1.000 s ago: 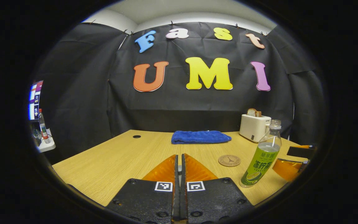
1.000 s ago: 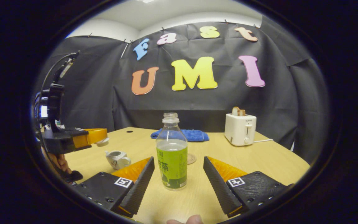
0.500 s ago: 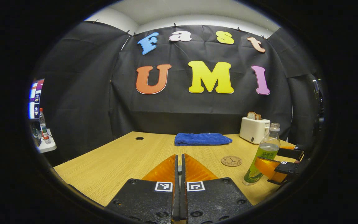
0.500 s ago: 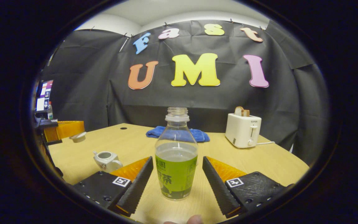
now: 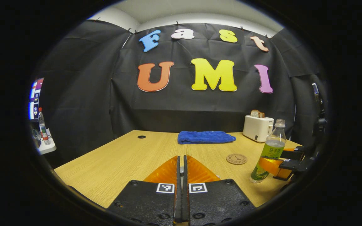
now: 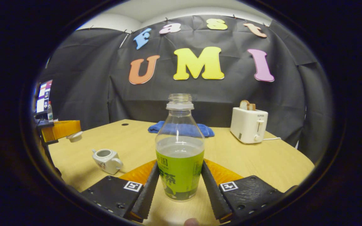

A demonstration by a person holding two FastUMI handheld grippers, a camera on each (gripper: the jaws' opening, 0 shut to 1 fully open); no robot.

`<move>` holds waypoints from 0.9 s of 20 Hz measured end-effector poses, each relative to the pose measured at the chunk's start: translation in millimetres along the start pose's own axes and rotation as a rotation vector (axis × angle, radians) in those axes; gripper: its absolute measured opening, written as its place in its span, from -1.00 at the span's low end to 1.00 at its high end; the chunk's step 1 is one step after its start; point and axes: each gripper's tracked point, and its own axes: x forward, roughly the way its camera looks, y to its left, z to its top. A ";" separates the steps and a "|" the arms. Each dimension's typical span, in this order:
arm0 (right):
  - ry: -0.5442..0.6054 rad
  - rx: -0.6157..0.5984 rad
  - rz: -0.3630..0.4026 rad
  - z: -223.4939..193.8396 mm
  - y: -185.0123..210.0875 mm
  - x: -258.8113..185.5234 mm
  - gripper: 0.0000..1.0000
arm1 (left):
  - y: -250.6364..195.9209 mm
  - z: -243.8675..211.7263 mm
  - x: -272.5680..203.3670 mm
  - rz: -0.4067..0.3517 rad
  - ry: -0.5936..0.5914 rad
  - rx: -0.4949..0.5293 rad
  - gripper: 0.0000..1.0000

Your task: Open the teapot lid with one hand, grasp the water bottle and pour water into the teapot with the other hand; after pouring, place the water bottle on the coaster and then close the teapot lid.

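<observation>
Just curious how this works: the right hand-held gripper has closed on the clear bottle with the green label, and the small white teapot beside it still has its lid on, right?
Not quite. In the right gripper view the small white teapot stands open, its lid held away in the left hand-held gripper. The right hand-held gripper has closed on the clear bottle with the green label.

Black cloth walls (image 5: 74,94) surround a wooden table (image 5: 121,157) under a pale ceiling (image 5: 200,9).
</observation>
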 end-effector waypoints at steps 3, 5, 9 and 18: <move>0.015 -0.104 0.023 10.5 5.3 2.7 0.46 | 7.1 3.1 -1.1 0.009 -0.006 -0.016 -0.94; 0.023 -0.193 0.031 20.3 7.2 7.0 0.46 | 9.9 2.9 -0.1 0.003 -0.007 -0.016 -0.94; 0.090 -0.451 0.048 26.7 10.4 24.0 0.43 | 18.3 -1.8 1.4 -0.016 0.011 -0.024 -0.94; 0.116 -0.970 0.084 28.0 45.1 47.8 0.41 | 43.7 -6.2 3.6 -0.035 0.007 0.000 -0.94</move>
